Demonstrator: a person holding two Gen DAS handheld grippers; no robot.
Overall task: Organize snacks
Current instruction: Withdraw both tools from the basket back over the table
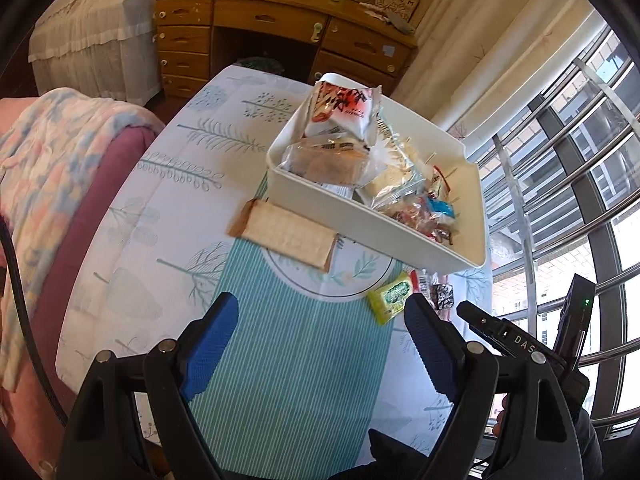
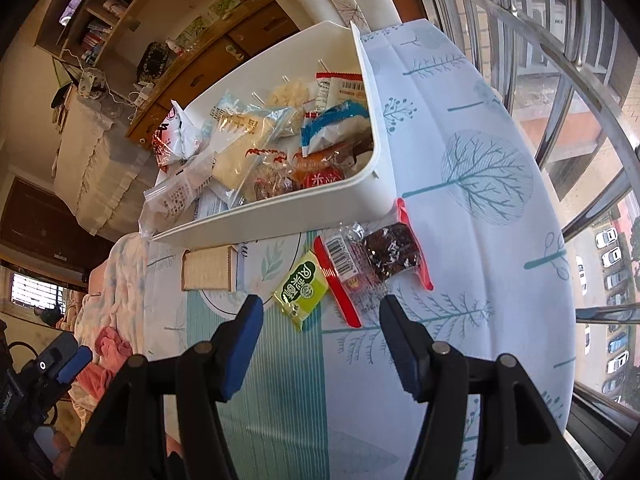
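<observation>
A white bin [image 1: 362, 222] [image 2: 304, 208] full of several wrapped snacks stands on the tree-print tablecloth. In front of it lie a cracker pack [image 1: 289, 233] [image 2: 209, 269], a small green packet [image 1: 390, 297] [image 2: 302, 290], a red-edged clear wrapper [image 2: 344, 276] and a dark brownie pack [image 2: 394, 254] [image 1: 443, 295]. My left gripper [image 1: 320, 336] hangs open above the striped cloth, short of the cracker pack, with nothing between its fingers. My right gripper [image 2: 320, 336] is open just before the green packet and red wrapper, and holds nothing.
A teal striped mat [image 1: 296, 360] lies under the grippers. Beyond the table stand a wooden desk with drawers [image 1: 280, 36] and a covered bed [image 1: 92, 32]. A chair draped in pastel fabric [image 1: 48, 184] is on the left; window bars [image 1: 560, 184] on the right.
</observation>
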